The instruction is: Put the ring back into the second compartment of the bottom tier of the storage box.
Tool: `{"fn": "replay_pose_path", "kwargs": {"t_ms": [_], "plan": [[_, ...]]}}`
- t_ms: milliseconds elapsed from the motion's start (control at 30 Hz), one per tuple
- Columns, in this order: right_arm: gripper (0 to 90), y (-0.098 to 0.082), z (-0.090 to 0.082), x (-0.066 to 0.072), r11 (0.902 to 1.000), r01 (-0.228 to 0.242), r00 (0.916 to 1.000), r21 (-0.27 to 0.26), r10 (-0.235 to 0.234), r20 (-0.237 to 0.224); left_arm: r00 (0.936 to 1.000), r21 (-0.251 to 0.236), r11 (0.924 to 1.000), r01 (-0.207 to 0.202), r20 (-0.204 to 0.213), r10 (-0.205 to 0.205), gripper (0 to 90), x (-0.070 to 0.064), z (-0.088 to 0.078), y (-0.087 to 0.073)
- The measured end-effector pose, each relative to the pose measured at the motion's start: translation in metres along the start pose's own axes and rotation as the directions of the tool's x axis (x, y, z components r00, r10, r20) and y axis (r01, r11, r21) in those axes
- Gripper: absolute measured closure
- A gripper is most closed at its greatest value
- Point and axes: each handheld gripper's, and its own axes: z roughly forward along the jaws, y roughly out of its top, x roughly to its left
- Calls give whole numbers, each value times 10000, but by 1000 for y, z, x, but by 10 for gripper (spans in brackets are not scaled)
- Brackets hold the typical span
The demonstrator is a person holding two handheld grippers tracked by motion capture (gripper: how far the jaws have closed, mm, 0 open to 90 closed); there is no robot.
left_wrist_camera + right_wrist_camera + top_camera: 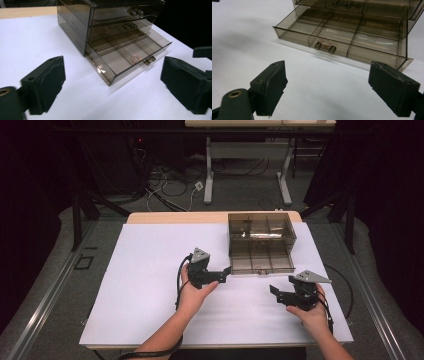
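Observation:
A smoky transparent drawer cabinet (261, 227) stands at the back right of the white sheet. Its bottom drawer (260, 262) is pulled out toward me; it is split into compartments and has a small metal handle (325, 47) at the front. My left gripper (225, 274) is open just off the drawer's front left corner, nothing between its jaws. In the left gripper view the drawer (125, 55) lies ahead of the open left gripper (113, 75). My right gripper (275, 295) is open near the drawer's front right; in its own view the right gripper (327, 75) faces the handle, apart from it.
The white sheet (150, 285) covers most of the wooden table (175, 216), with bare room left of the cabinet. Two upper drawers (117, 15) of the cabinet are closed. Beyond the table are another table's legs (209, 180) and cables on the floor.

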Motion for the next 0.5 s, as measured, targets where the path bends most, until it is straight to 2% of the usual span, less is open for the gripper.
{"fn": "replay_pose_path", "kwargs": {"t_ms": [133, 200, 333, 433, 500], "plan": [[152, 0, 0, 1, 9999, 88, 10000, 66, -88, 22, 10000, 69, 10000, 5, 64, -6, 19, 1, -6, -5], [158, 0, 0, 1, 9998, 170, 9999, 72, -170, 28, 9999, 154, 9998, -157, -35, 158, 5, 3, -9, -8], [183, 0, 1, 1, 9997, 245, 9997, 26, -245, 50, 9999, 41, 10000, -75, -98, 76, 4, 6, -15, -15], [199, 0, 2, 2, 9998, 218, 9998, 0, -218, 11, 9997, 37, 9998, 211, -120, -211, 4, 9, -17, -21], [205, 0, 3, 3, 9997, 229, 9997, -25, -229, -3, 9996, 99, 9998, 164, -222, -162, 4, 10, -18, -24]]}}
